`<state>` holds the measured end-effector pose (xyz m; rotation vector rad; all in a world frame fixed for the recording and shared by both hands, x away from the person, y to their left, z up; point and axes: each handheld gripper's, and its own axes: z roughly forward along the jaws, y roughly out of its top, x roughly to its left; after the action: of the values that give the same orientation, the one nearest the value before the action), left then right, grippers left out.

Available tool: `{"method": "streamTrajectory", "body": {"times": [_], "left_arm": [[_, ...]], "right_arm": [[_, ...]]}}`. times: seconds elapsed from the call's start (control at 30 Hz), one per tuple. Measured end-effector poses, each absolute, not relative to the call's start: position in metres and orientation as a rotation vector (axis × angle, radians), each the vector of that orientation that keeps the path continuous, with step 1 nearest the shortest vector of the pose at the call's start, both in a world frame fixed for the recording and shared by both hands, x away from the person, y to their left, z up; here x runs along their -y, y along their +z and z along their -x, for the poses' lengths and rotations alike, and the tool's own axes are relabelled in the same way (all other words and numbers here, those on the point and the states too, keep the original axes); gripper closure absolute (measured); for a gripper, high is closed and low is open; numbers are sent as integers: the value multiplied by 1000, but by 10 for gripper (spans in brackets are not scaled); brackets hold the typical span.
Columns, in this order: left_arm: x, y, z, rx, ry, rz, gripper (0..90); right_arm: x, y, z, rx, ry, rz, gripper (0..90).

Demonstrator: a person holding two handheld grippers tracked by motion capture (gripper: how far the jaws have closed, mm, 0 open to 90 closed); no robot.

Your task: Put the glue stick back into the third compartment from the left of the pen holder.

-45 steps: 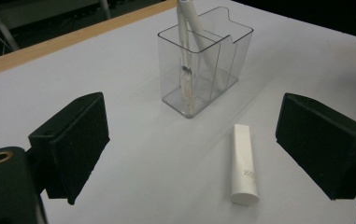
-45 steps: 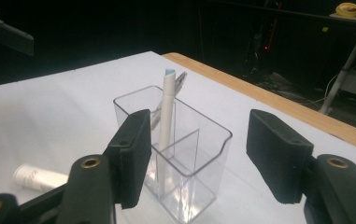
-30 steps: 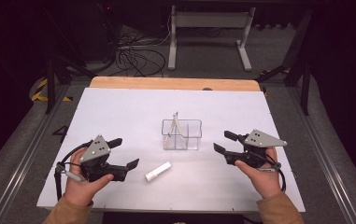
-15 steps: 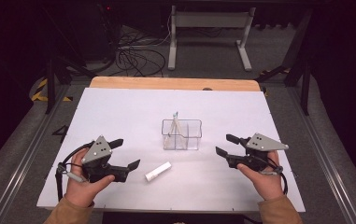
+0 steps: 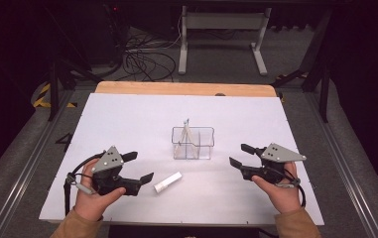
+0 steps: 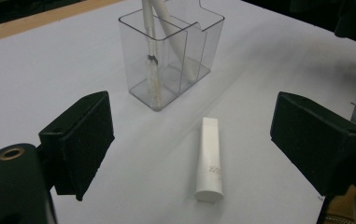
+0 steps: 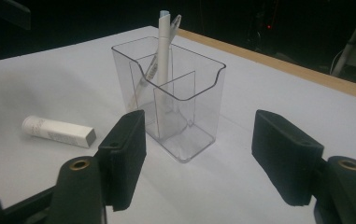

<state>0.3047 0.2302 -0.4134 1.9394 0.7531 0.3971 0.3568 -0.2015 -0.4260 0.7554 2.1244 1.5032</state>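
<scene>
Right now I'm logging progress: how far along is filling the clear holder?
Done: two white items stand in the clear holder. In hand: nothing; the left gripper and right gripper are open, holding nothing. Left: the white tube lies on the table.

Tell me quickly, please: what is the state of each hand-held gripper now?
Left hand-held gripper: open, holding nothing, near the white tube.
Right hand-held gripper: open, holding nothing.

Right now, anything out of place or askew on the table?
One thing: a white tube lies flat on the white table, apart from the clear organizer, where two white items stand leaning. Nothing looks spilled or damaged. Both grippers, left and right, are open and hold nothing.
</scene>
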Motion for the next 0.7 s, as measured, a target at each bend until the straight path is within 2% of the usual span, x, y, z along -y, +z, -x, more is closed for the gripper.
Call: {"method": "streamTrajectory", "body": {"times": [0.7], "left_arm": [[-200, -454, -308, -758, 341, -2104, 174]], "right_arm": [[201, -427, -356, -2130, 1509, -756, 357]]}}
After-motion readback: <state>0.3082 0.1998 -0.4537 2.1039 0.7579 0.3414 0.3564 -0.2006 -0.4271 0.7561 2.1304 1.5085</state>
